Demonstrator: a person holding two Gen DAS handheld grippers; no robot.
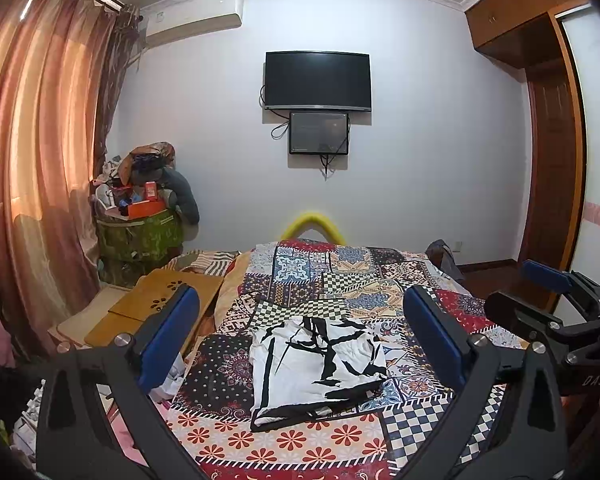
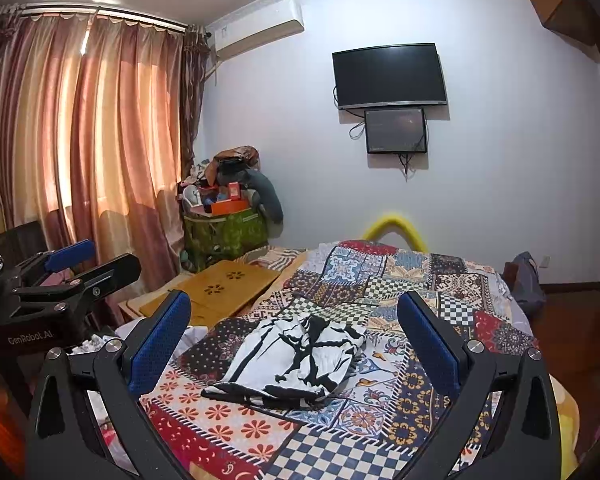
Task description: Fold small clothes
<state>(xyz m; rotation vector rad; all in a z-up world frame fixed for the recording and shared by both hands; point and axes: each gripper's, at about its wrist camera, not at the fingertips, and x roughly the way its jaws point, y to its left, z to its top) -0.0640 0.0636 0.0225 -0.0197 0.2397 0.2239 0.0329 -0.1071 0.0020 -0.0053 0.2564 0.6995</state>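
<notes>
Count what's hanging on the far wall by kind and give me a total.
Large black flat-screen television: 1
Small dark screen below it: 1
White air conditioner unit near the ceiling: 1
Total: 3

Both cameras hang above the near end of the bed (image 1: 340, 280), well back from the television (image 1: 317, 81) they face. The left view sits farther left, the right farther right; both share television, bed and curtains (image 2: 100, 128).

wall: white, TV (image 1: 317, 81) | window: backlit curtains (image 1: 40, 152) | bed: patchwork quilt (image 1: 340, 280)
</notes>
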